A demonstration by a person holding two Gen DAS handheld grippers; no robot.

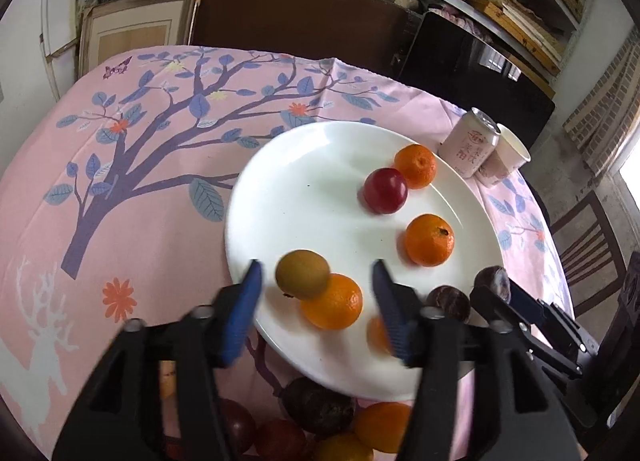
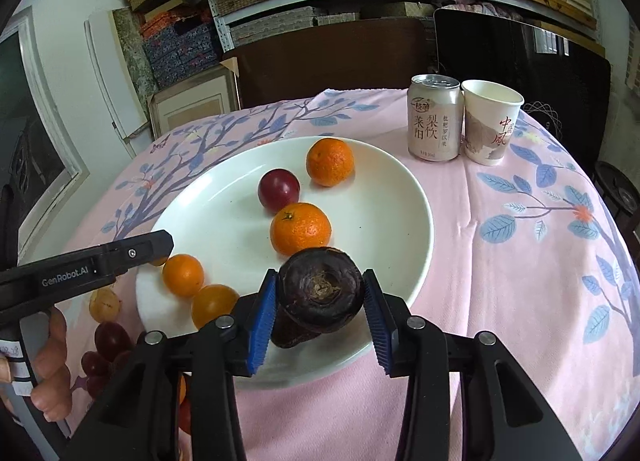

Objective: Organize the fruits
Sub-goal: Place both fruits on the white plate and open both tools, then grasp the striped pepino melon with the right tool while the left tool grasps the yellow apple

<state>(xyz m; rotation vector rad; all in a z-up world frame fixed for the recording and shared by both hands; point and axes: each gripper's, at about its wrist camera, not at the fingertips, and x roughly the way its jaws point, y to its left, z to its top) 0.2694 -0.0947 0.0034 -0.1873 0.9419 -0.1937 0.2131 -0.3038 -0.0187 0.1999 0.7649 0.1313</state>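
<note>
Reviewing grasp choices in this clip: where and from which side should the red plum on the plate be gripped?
Grip the red plum across its round middle, coming from above. An orange sits just behind it and another orange just in front on the white plate, so close the fingers on its left and right flanks, which look free. A light squeeze should do.

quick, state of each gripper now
left gripper: open, holding nothing
right gripper: shut on the dark wrinkled round fruit, over the white plate
</note>
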